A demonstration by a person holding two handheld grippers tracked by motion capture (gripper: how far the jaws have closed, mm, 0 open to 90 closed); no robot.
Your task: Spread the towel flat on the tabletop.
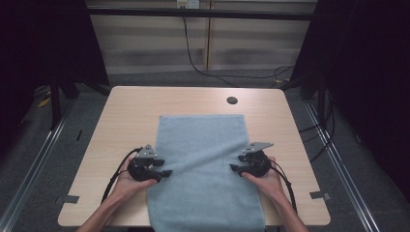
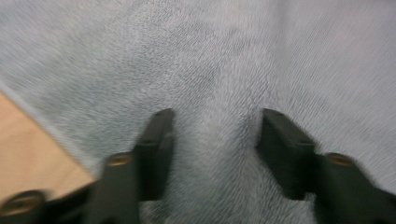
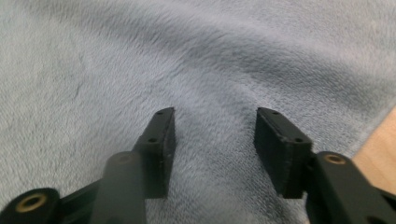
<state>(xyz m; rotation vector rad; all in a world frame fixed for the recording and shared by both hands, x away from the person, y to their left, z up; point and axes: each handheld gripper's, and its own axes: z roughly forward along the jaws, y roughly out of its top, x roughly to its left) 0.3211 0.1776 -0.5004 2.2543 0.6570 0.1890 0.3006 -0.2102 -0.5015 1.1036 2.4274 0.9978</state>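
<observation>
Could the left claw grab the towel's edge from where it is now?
Probably yes: the left claw is open right at the left edge of the blue towel, which lies flat on the table with nothing between them.

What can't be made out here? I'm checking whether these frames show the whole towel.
- Towel near end: cut off by the high view's bottom edge.
- Towel pile: blurred in the left gripper view.
- Whether left gripper or right gripper touches the cloth: unclear, jaws stand apart over it.

Dim, soft overhead light, dark surroundings; left gripper view motion-blurred, right gripper view sharper.
</observation>
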